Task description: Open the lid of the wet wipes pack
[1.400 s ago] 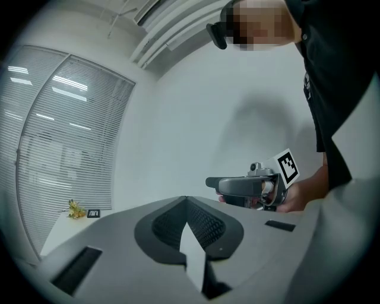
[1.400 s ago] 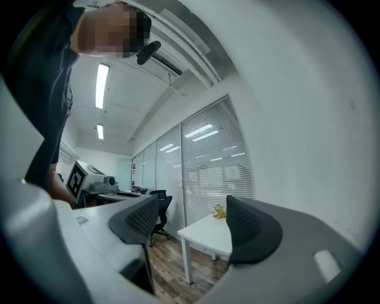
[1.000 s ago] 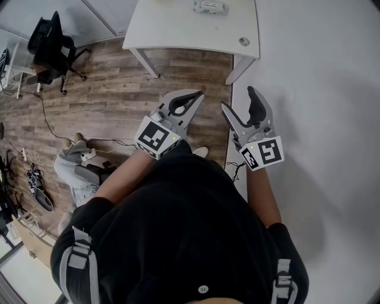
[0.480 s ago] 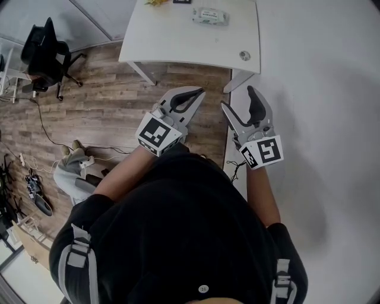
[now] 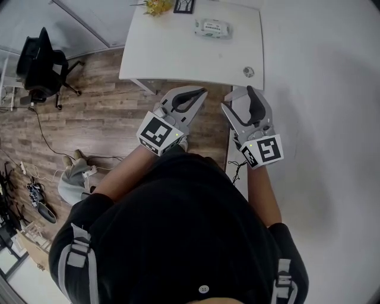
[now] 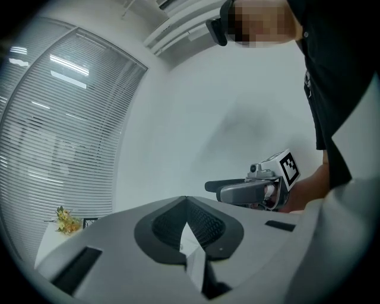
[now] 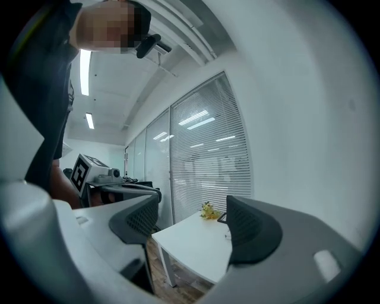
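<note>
The wet wipes pack (image 5: pixel 212 28) is a pale green and white packet lying flat at the far side of a white table (image 5: pixel 178 56), lid down. Both grippers are held in front of the person's body, short of the table's near edge and well away from the pack. My left gripper (image 5: pixel 202 92) has its jaw tips together and holds nothing; its own view shows the same at the left gripper (image 6: pixel 187 205). My right gripper (image 5: pixel 238 100) stands open and empty, and through the right gripper (image 7: pixel 193 219) I see the table (image 7: pixel 196 246).
Yellow flowers (image 5: pixel 155 6) and a small dark frame (image 5: pixel 184 6) stand at the table's far edge. A round cable grommet (image 5: pixel 249 72) sits near its front right corner. A white wall runs along the right. A black office chair (image 5: pixel 41 59) and cables are on the wooden floor at the left.
The table and the pack have slid lower and nearer in the head view as the person moved toward them. Both grippers keep the same pose, left shut and right open.
</note>
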